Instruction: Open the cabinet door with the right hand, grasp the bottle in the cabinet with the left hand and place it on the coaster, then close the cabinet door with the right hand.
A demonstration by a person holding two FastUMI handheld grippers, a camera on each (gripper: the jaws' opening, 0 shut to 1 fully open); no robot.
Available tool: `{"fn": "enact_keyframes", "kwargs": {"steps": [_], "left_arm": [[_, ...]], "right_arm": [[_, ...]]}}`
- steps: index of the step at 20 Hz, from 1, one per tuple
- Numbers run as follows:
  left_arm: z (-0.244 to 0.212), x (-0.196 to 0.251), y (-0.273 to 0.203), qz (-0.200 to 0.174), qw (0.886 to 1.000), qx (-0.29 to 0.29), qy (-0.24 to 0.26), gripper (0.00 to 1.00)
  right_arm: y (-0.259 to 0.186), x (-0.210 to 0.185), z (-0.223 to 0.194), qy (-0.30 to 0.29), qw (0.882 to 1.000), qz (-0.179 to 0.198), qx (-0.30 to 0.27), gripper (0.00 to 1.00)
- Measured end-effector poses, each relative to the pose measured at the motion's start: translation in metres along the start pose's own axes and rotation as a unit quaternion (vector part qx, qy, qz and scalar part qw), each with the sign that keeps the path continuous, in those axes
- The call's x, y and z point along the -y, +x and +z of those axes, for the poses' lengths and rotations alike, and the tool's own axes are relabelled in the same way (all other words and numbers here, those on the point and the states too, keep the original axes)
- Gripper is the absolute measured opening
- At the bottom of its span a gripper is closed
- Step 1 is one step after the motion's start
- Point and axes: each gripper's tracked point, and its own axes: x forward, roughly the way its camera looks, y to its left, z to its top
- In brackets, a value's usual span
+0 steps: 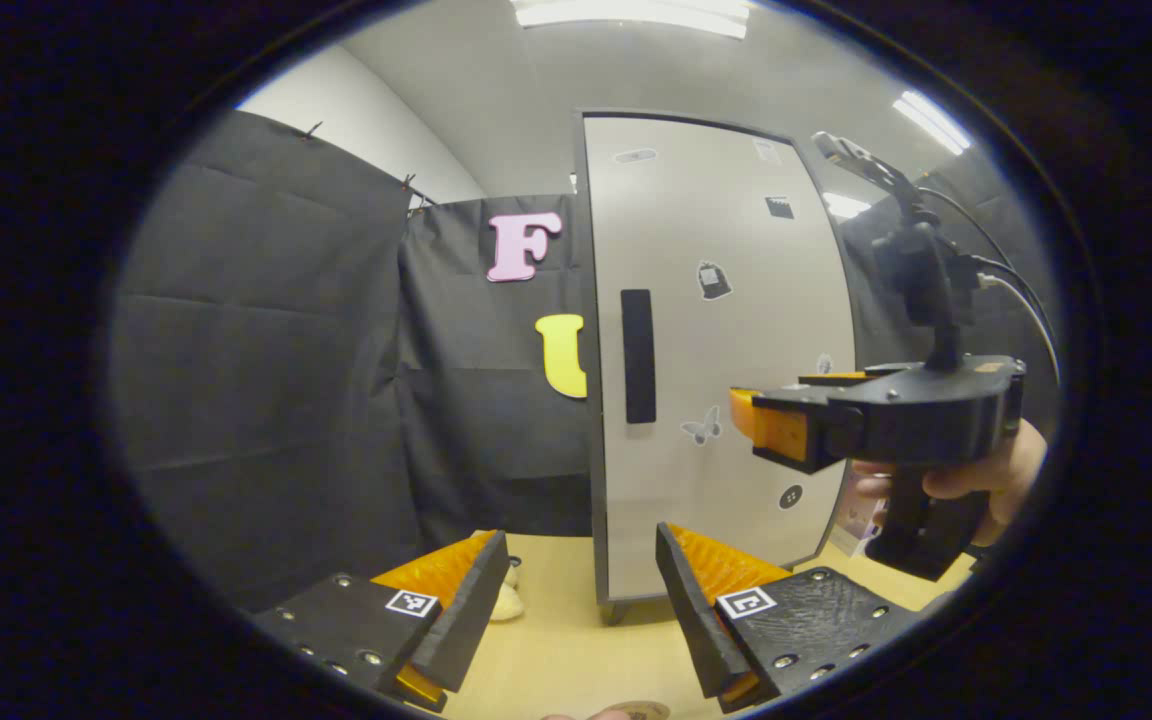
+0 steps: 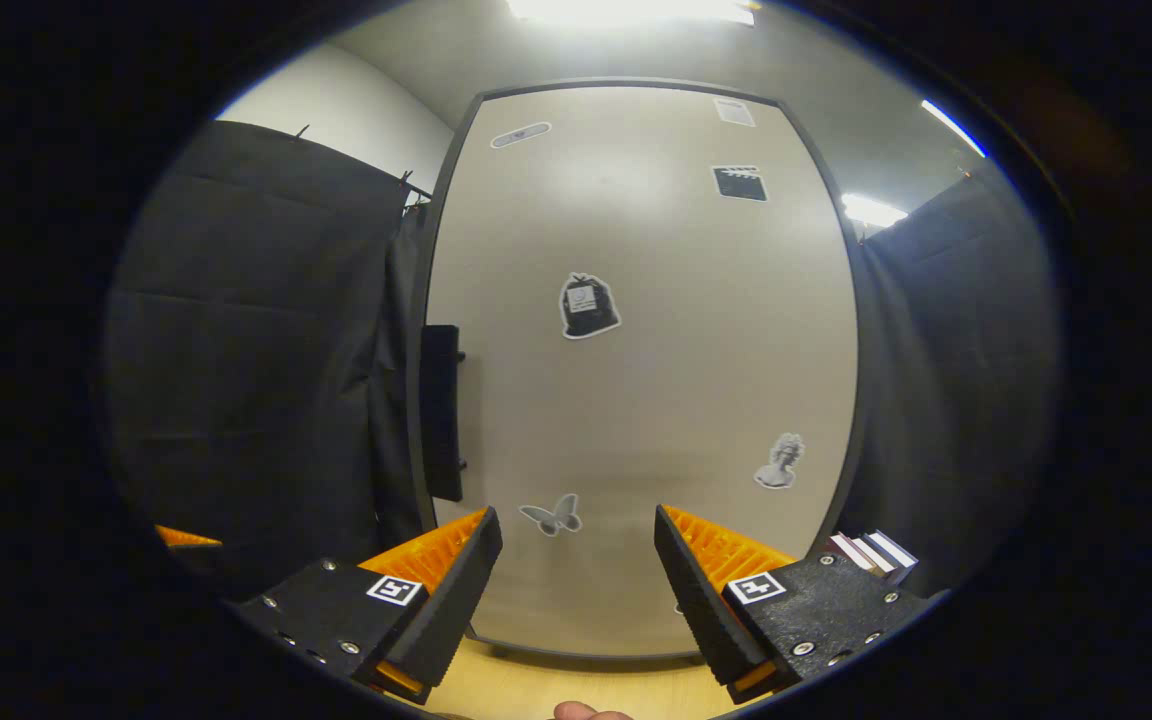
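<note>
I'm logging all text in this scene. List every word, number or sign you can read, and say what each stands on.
No text here is readable.
Stickers on the cabinet door: pictures, any print too small to read.
Square coded markers on the left gripper and right gripper: patterns, not words.
Books beside the cabinet: spines too small to read.

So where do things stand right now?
Both tools open, empty. Right tool near the cabinet door, which is shut; handle untouched. Nothing in the way.
</note>
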Motion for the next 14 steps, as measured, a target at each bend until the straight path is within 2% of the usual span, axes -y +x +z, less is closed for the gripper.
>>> {"fn": "enact_keyframes", "kwargs": {"steps": [5, 9, 10, 11, 13, 14], "left_arm": [[-0.032, -0.05, -0.04, 0.045, 0.999, -0.031, -0.001, 0.86], [-0.039, -0.071, -0.061, 0.062, 0.997, -0.037, 0.005, 0.87], [-0.037, -0.072, -0.064, 0.063, 0.997, -0.032, 0.007, 0.85], [-0.036, -0.074, -0.066, 0.064, 0.997, -0.029, 0.01, 0.85], [-0.038, -0.075, -0.066, 0.062, 0.997, -0.03, 0.023, 0.85], [-0.038, -0.074, -0.066, 0.058, 0.997, -0.031, 0.027, 0.85]], "right_arm": [[0.033, -0.051, 0.02, -0.004, 0.999, 0.045, 0.024, 0.95], [0.061, -0.073, 0.024, -0.01, 0.998, 0.053, 0.032, 0.96], [0.068, -0.076, 0.02, -0.017, 0.998, 0.051, 0.025, 0.93], [0.074, -0.078, 0.014, -0.027, 0.998, 0.048, 0.013, 0.87], [0.077, -0.079, 0.007, -0.029, 0.999, 0.042, 0.0, 0.49], [0.079, -0.08, 0.006, -0.021, 0.999, 0.038, -0.001, 0.38]]}}
